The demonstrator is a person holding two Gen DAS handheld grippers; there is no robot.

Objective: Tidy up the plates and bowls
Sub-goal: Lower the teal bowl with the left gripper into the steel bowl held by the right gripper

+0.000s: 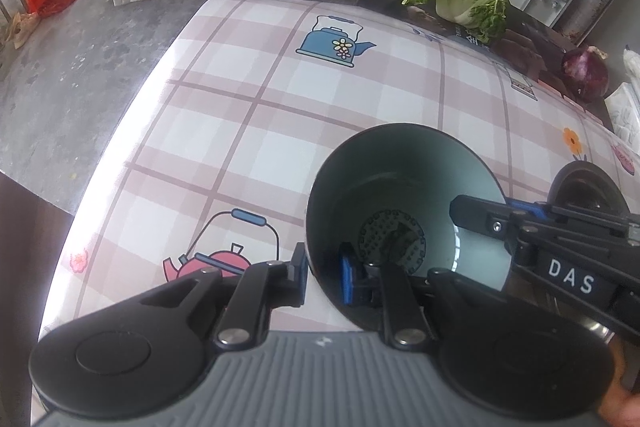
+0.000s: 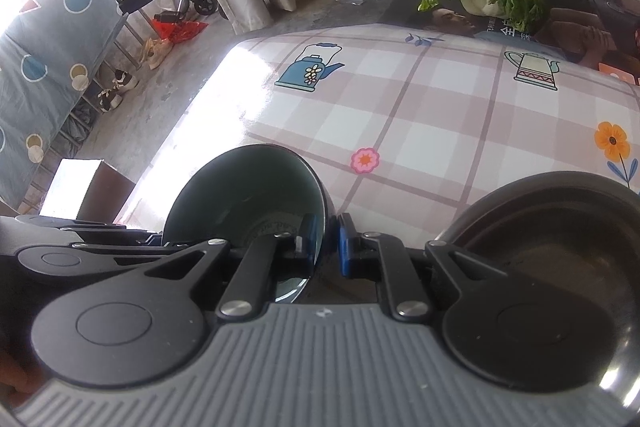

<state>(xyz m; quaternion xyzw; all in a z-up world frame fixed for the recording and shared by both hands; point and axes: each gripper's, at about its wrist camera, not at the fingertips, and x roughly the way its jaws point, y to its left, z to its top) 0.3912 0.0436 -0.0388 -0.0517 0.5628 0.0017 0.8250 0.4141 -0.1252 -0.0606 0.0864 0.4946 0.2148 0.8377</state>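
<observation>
the green bowl (image 1: 404, 203) hangs tilted on its side between both tongs, each nipping its rim on opposite edges: left gripper (image 1: 326, 273) narrow on the near-left wall, right gripper (image 2: 326, 241) likewise. the dark pan (image 2: 560, 227) sits just right of the right gripper, nearer it.

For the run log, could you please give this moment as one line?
left gripper: shut on bowl rim | right gripper: shut on opposite rim | dark bowl stack: right of it
</observation>
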